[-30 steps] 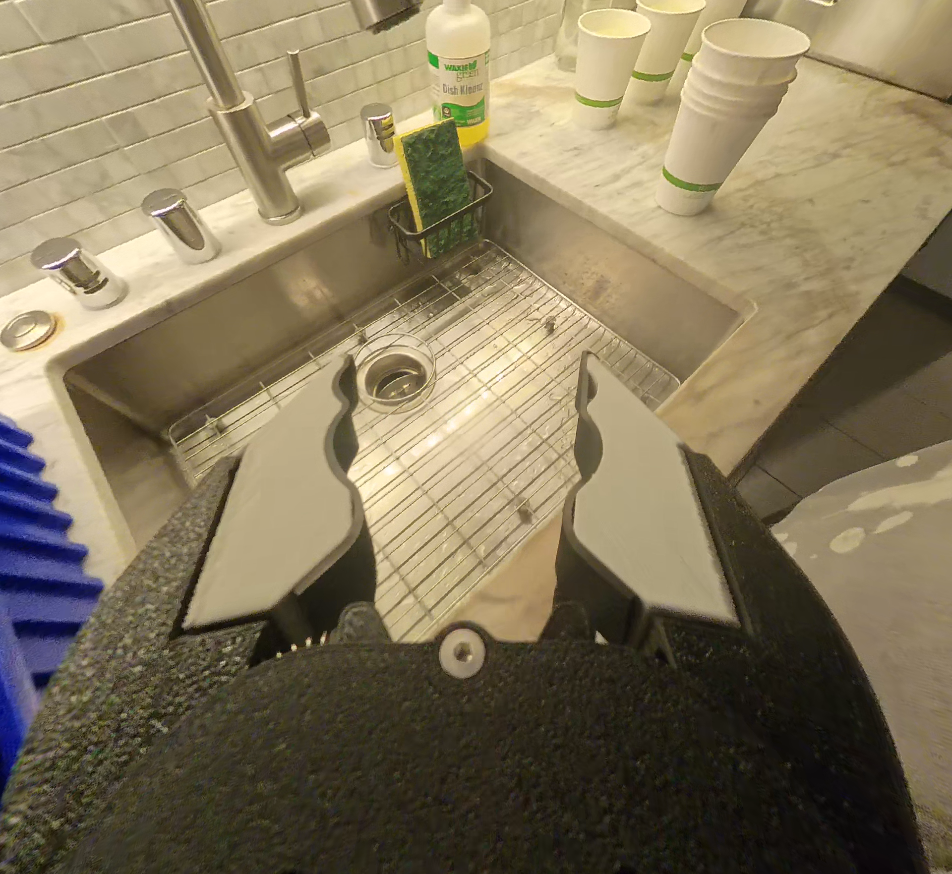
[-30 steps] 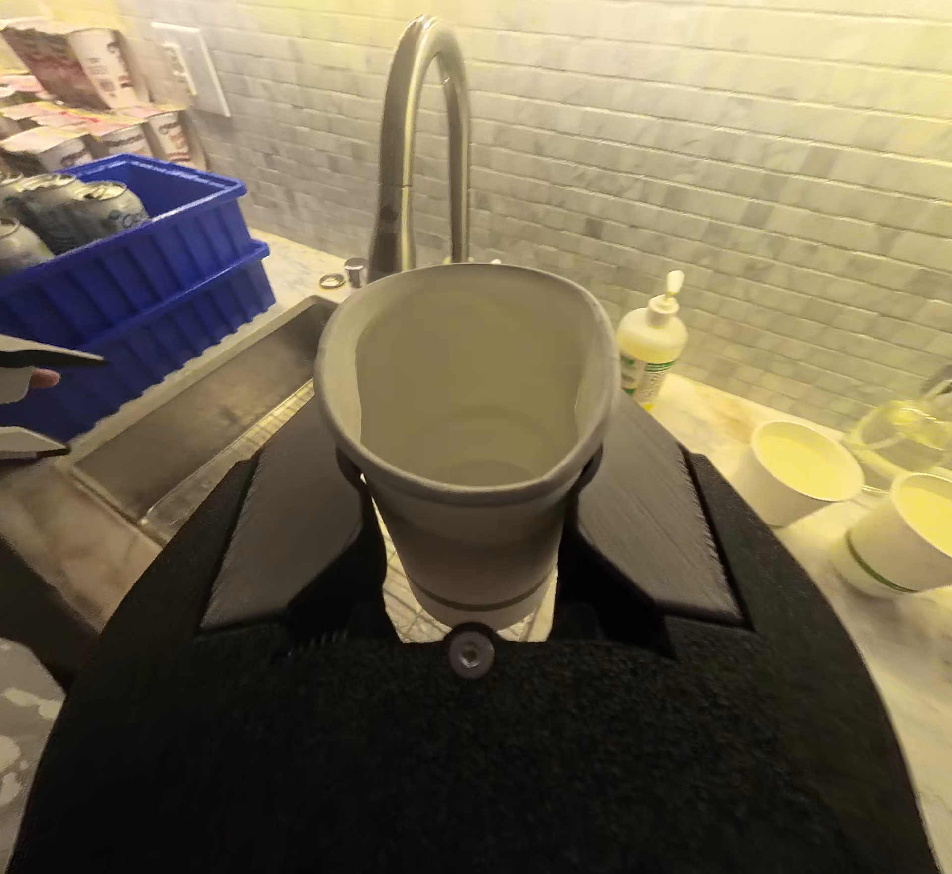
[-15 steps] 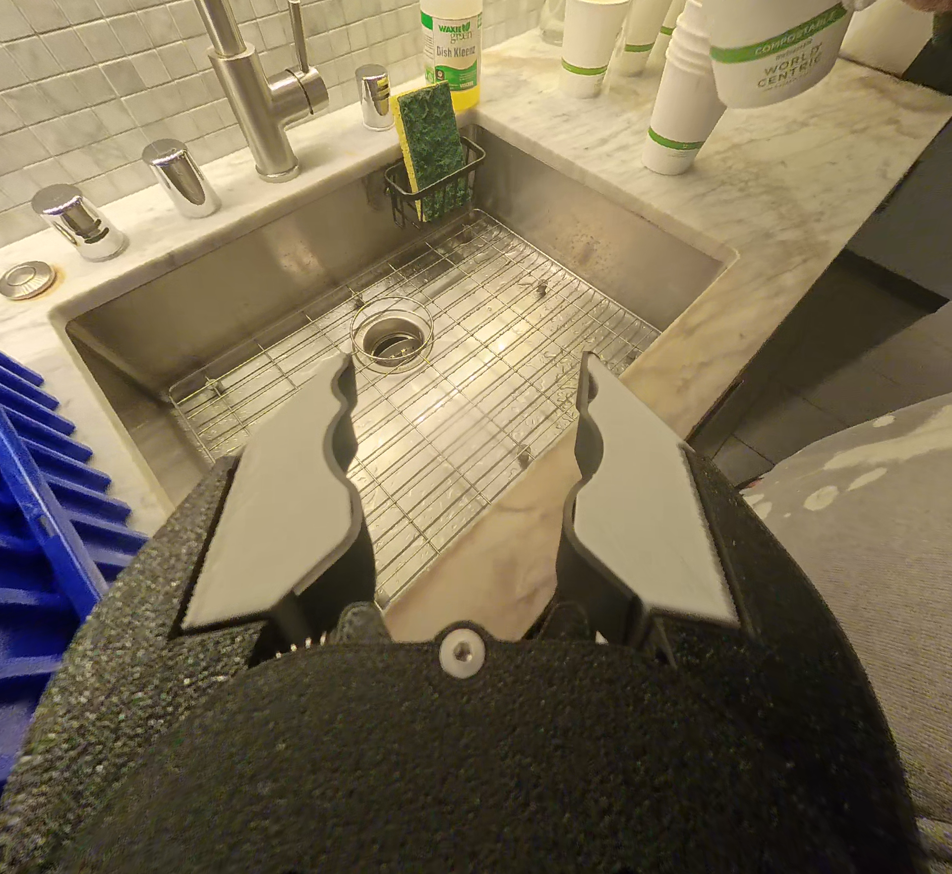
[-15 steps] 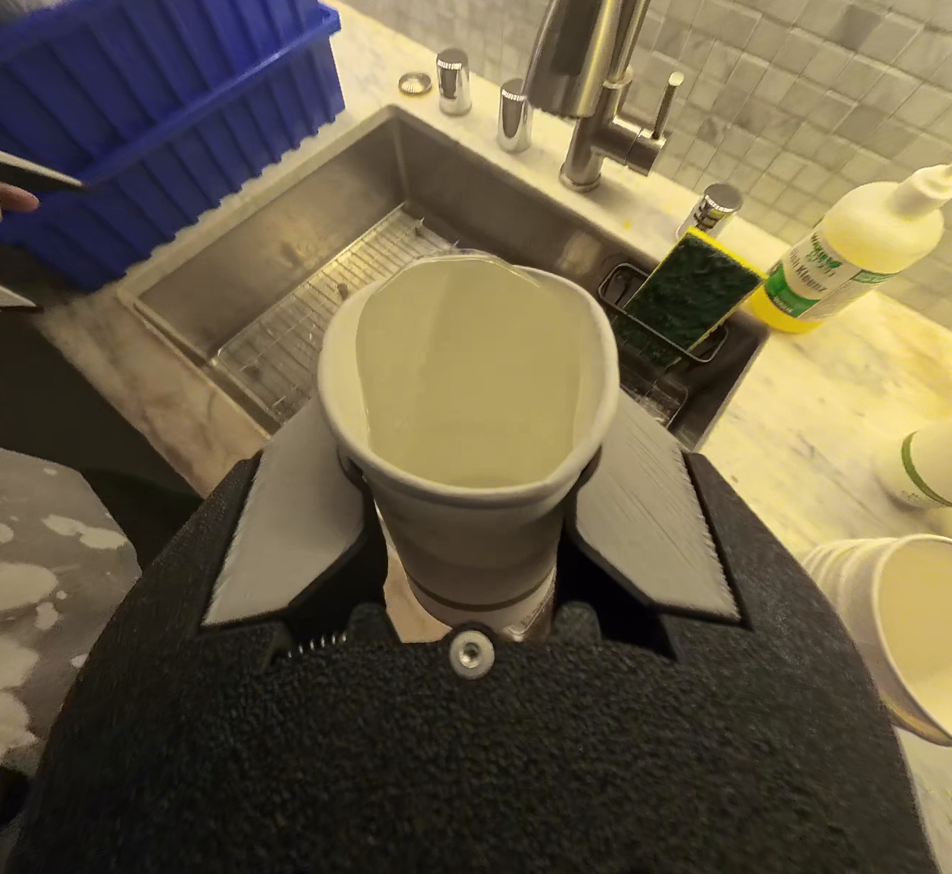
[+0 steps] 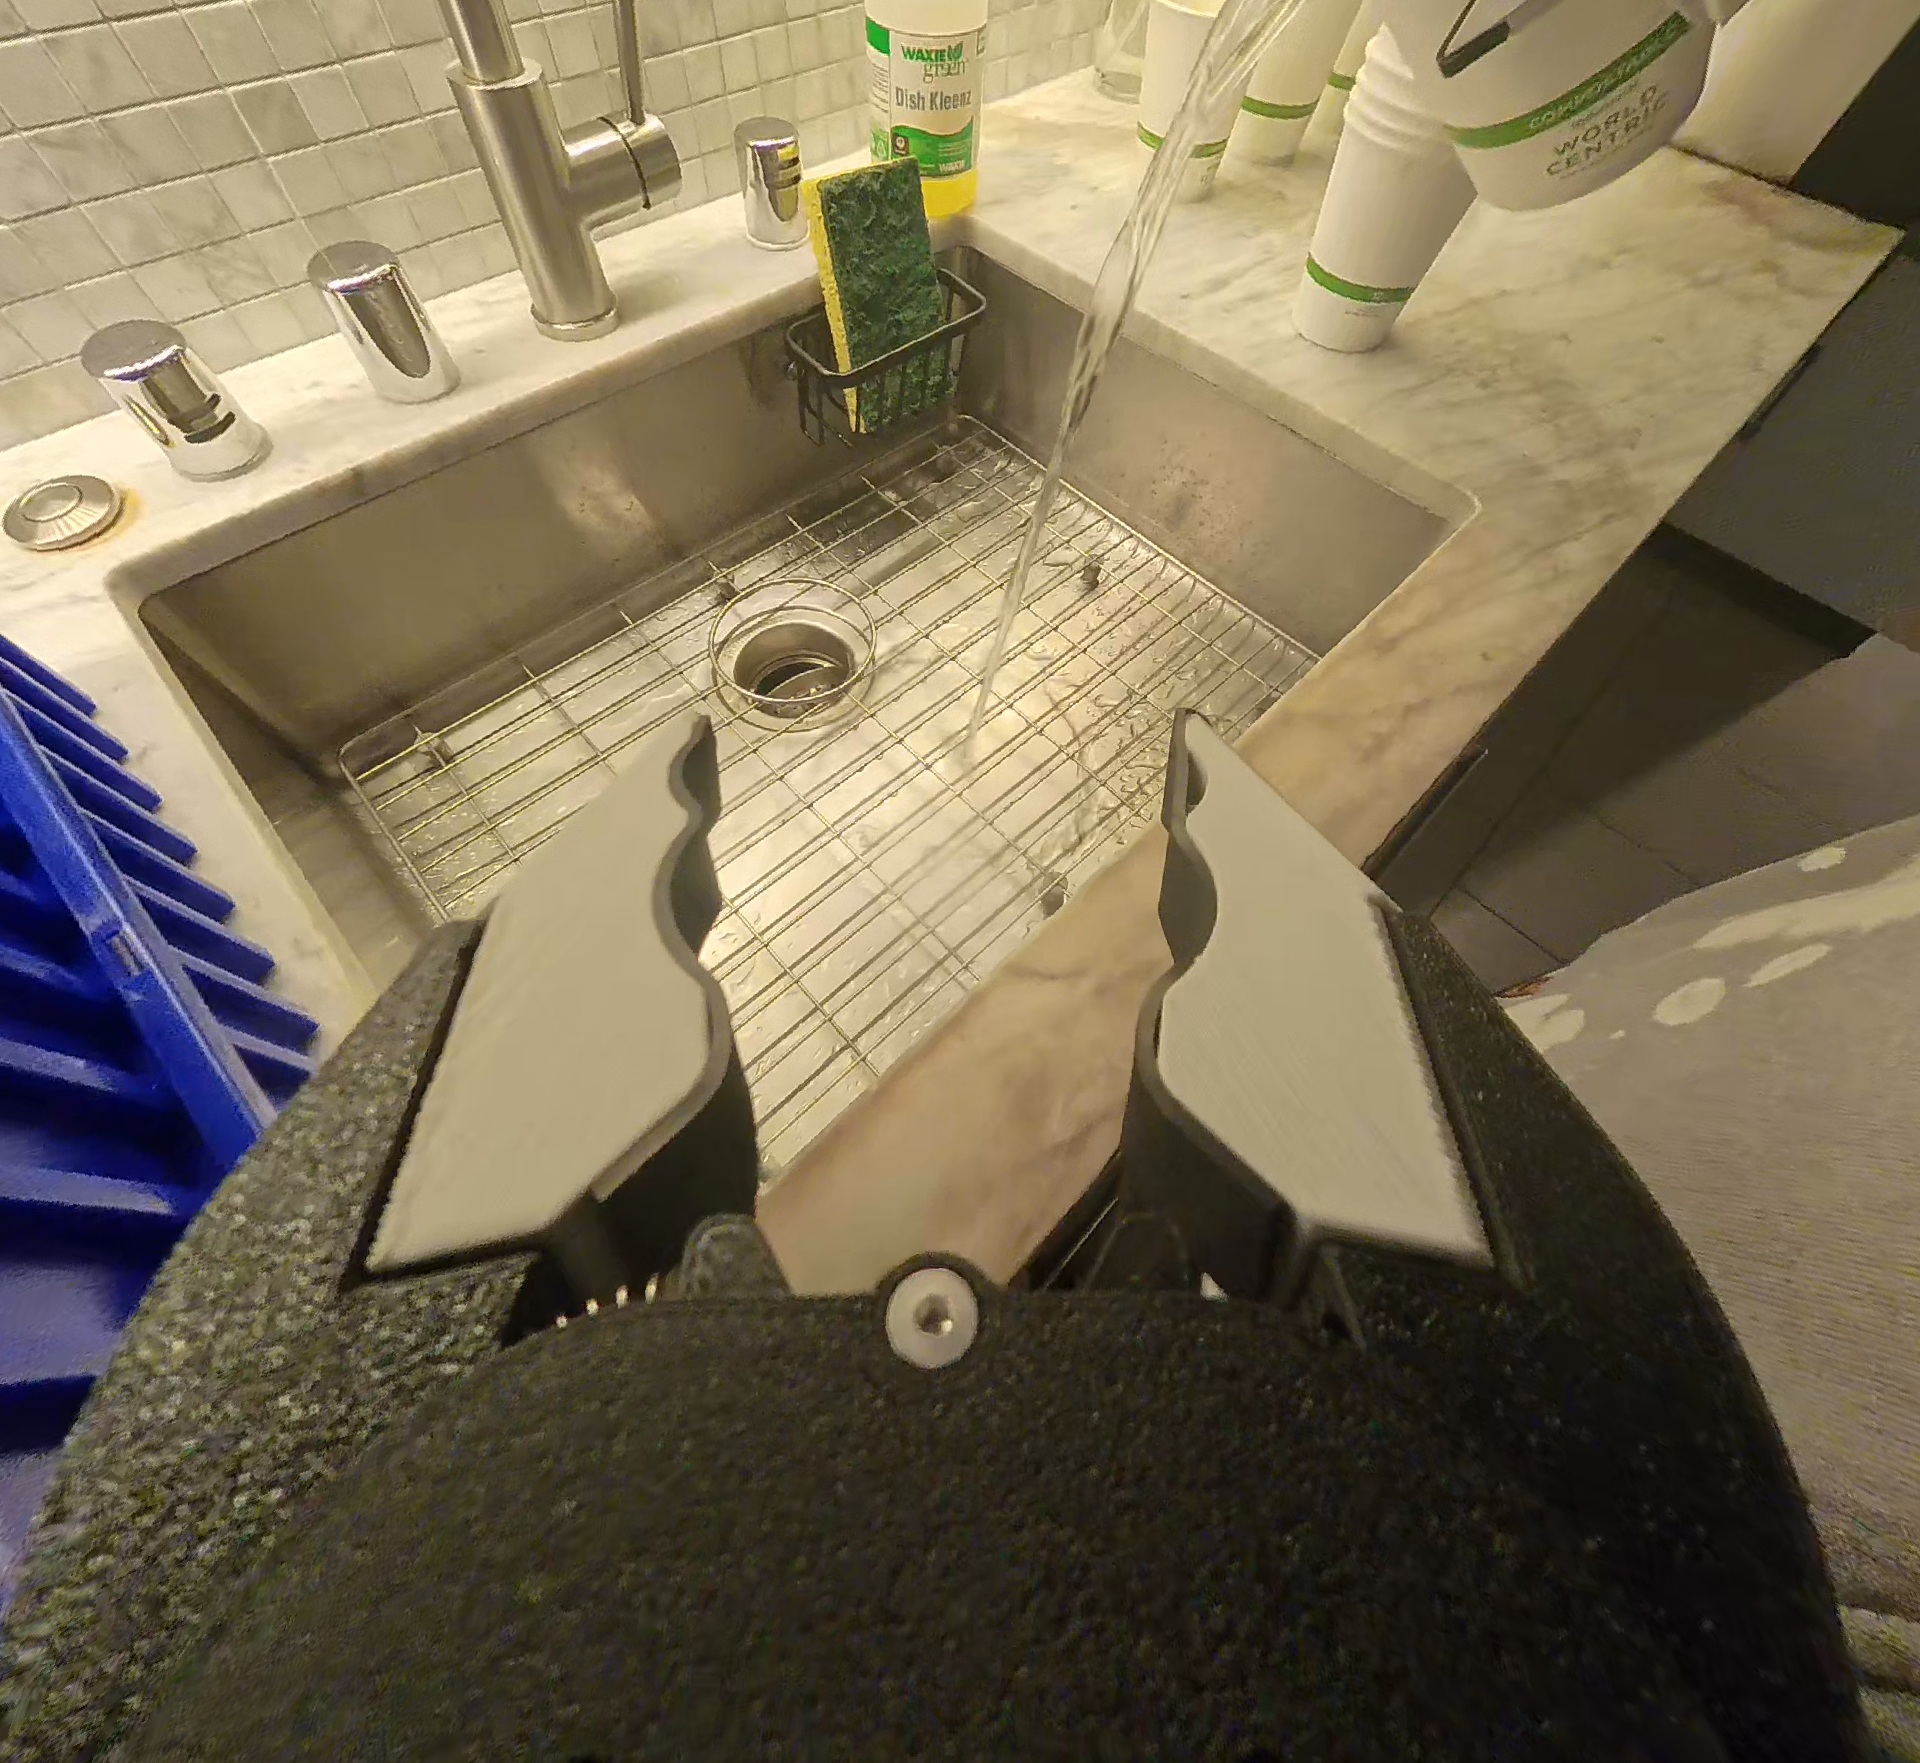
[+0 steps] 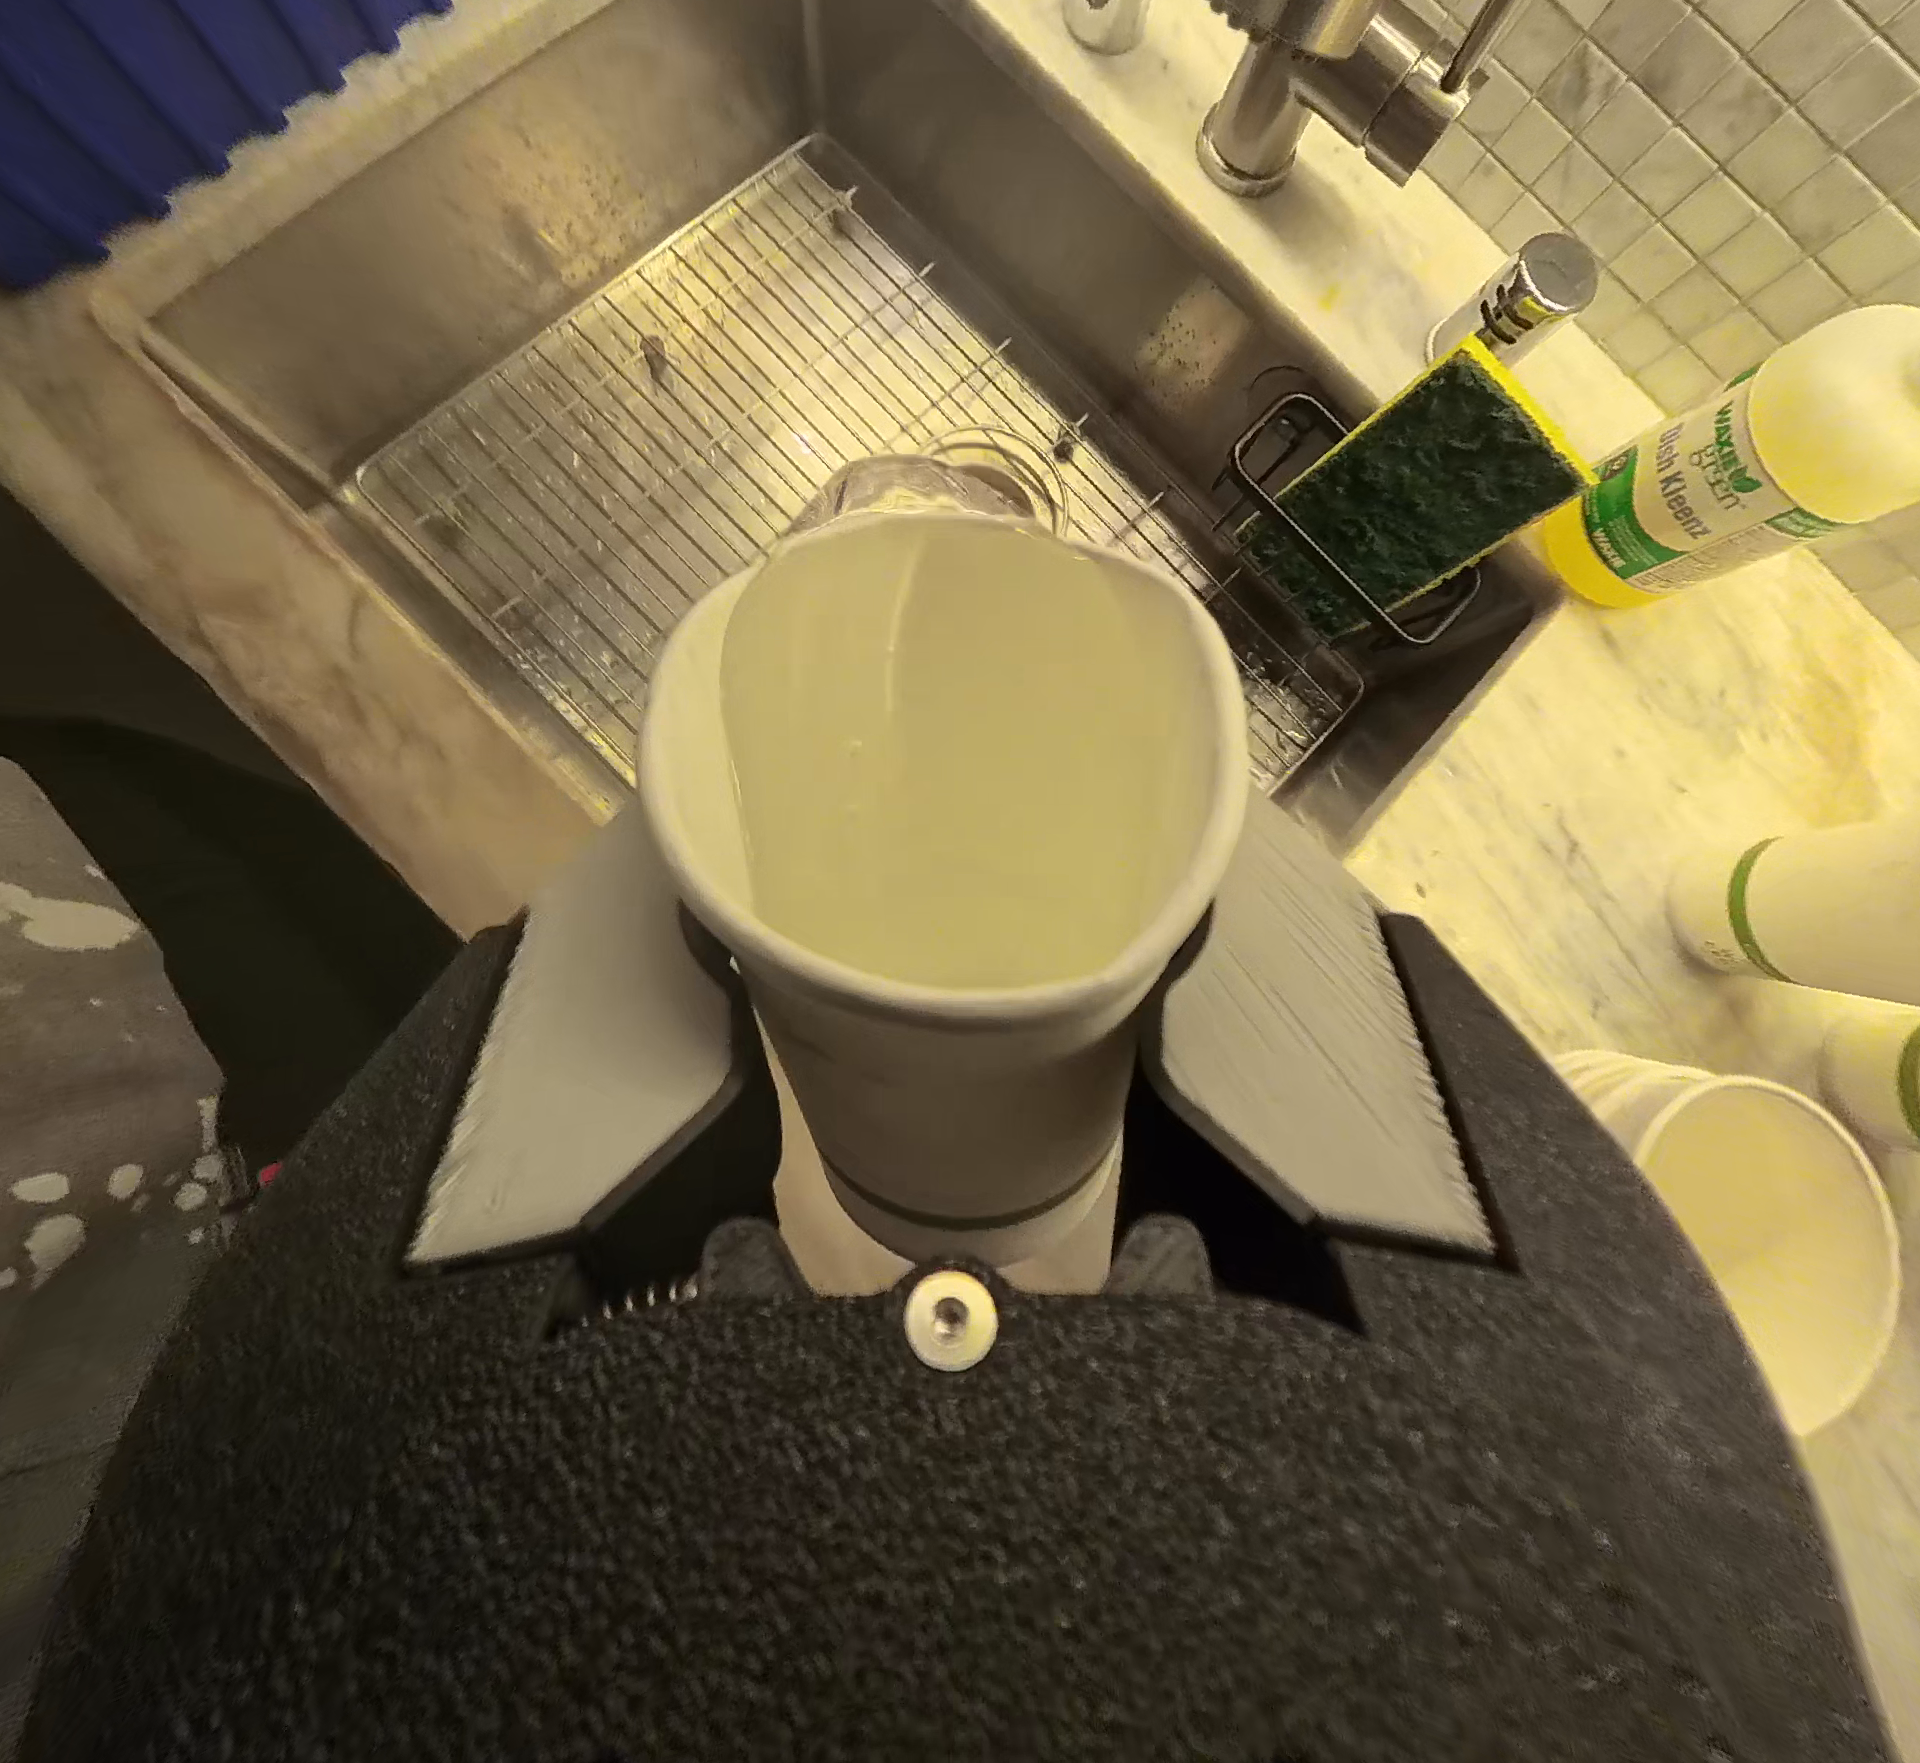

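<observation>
My right gripper (image 6: 940,892) is shut on a white paper cup (image 6: 935,1069) with a green band, squeezing it oval. The cup is tilted over the steel sink (image 6: 520,186) and water runs over its far lip. In the left wrist view the same cup (image 5: 1558,82) shows at the top right, and a stream of water (image 5: 1101,311) falls from it onto the wire grid (image 5: 904,840) to the right of the drain (image 5: 795,664). My left gripper (image 5: 940,768) is open and empty, held above the sink's near edge.
A tall faucet (image 5: 520,155), a green and yellow sponge (image 5: 878,269) in a black caddy, a dish soap bottle (image 5: 925,51) and chrome dispensers line the back. Stacked paper cups (image 5: 1371,227) stand on the marble counter (image 5: 1558,383) right. A blue crate (image 5: 94,965) sits left.
The right gripper tipped the cup further forward over the sink and water now pours out. The left gripper drew back a little and stayed open.
</observation>
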`<action>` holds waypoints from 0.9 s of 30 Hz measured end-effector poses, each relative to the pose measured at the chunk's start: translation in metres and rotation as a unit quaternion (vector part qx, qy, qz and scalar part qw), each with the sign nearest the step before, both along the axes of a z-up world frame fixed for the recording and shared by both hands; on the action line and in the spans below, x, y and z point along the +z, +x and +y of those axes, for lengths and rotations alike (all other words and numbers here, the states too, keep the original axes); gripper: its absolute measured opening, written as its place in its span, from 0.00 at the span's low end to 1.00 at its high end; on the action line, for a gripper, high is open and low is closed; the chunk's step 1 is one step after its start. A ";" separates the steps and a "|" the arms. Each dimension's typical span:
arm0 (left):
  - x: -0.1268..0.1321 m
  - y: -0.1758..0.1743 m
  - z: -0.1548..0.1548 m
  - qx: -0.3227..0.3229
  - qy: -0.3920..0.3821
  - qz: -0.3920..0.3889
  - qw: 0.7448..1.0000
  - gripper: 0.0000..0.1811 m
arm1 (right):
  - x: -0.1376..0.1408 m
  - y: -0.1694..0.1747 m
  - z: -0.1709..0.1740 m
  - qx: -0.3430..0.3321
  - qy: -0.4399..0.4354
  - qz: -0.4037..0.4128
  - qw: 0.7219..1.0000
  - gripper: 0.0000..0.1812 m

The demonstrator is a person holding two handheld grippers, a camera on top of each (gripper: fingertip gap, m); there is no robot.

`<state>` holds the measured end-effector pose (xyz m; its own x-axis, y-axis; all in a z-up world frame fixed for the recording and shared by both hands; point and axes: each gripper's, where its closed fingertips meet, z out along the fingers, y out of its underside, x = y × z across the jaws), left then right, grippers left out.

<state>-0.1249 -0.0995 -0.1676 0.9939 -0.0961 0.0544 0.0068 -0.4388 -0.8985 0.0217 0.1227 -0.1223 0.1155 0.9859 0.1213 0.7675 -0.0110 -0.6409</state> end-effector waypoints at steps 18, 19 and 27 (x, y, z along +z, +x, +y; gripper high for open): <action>0.001 -0.003 -0.001 -0.006 0.011 0.005 1.000 0.47 | 0.027 -0.006 0.021 0.027 0.059 -0.093 0.994 0.43; 0.000 -0.003 -0.001 -0.006 0.011 0.004 1.000 0.47 | 0.028 -0.006 0.022 0.029 0.061 -0.098 0.993 0.43; 0.001 -0.002 0.004 -0.005 0.017 0.000 1.000 0.47 | 0.036 -0.005 0.032 0.038 0.078 -0.132 0.987 0.43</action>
<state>-0.1269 -0.0958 -0.1661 0.9928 -0.1087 0.0503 0.0015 -0.4085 -0.9128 0.0171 0.1546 -0.0866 -0.0141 0.9574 0.2885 0.9025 0.1364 -0.4085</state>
